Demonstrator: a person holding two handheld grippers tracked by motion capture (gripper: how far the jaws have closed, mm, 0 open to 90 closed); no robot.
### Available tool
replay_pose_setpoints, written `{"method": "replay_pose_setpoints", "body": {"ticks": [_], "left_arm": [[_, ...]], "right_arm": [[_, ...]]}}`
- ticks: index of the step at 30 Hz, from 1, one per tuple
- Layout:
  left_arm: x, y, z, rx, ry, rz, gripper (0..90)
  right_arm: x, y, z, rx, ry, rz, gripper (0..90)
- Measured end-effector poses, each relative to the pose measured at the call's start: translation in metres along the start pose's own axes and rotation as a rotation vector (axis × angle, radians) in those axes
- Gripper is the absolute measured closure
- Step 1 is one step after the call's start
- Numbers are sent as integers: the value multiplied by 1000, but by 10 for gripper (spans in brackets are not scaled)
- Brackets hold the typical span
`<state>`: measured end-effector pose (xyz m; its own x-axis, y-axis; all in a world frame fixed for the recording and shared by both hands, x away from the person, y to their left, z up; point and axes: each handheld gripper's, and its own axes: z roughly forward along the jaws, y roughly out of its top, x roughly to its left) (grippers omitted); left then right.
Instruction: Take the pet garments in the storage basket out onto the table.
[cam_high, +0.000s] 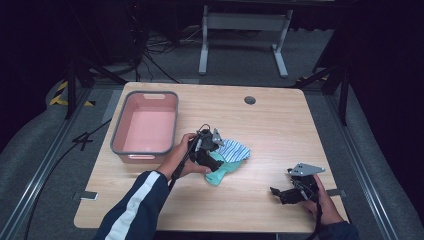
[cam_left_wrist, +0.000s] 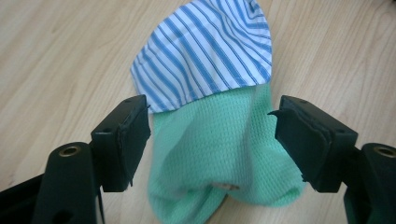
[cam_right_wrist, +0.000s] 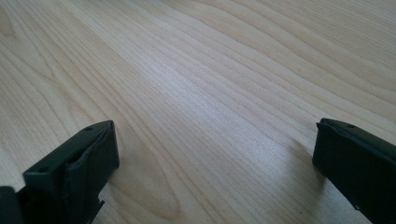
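The left hand-held gripper (cam_left_wrist: 212, 140) stands wide around the mint-green mesh cloth (cam_left_wrist: 224, 158) under a blue-white striped cloth (cam_left_wrist: 205, 56); the right hand-held gripper (cam_right_wrist: 215, 154), at 4 o'clock on the light wooden desk (cam_right_wrist: 210, 70), is wide and empty

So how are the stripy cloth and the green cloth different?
The stripy cloth is blue and white with a smooth weave; the green cloth is plain mint with a bumpy mesh. The stripy one lies on top, overlapping the green one's far edge. The green one sits between the open left tongs. Both rest on the wooden table.
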<state>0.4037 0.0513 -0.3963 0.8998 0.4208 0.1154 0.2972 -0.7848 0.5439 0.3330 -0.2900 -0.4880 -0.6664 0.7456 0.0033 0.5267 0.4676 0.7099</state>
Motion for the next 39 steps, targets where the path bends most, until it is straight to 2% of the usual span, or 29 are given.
{"method": "replay_pose_setpoints", "body": {"ticks": [3, 5, 10, 15, 25, 31, 36, 39], "left_arm": [[-2, -4, -9, -9, 8, 8, 264], [-2, -8, -14, -16, 0, 27, 264], [0, -20, -24, -31, -9, 24, 257], [-2, -28, -35, -13, 29, 32, 284], [-13, -48, -56, -18, 14, 75, 243], [-17, -65, -65, 8, 8, 107, 215], [-19, -79, -70, 38, 16, 137, 231], [-20, -85, -73, 47, 22, 137, 238]], "right_arm": [[0, 0, 0, 0, 0, 0, 6], [0, 0, 0, 0, 0, 0, 6], [0, 0, 0, 0, 0, 0, 6], [0, 0, 0, 0, 0, 0, 6], [0, 0, 0, 0, 0, 0, 6], [0, 0, 0, 0, 0, 0, 6], [0, 0, 0, 0, 0, 0, 5], [0, 0, 0, 0, 0, 0, 6]]}}
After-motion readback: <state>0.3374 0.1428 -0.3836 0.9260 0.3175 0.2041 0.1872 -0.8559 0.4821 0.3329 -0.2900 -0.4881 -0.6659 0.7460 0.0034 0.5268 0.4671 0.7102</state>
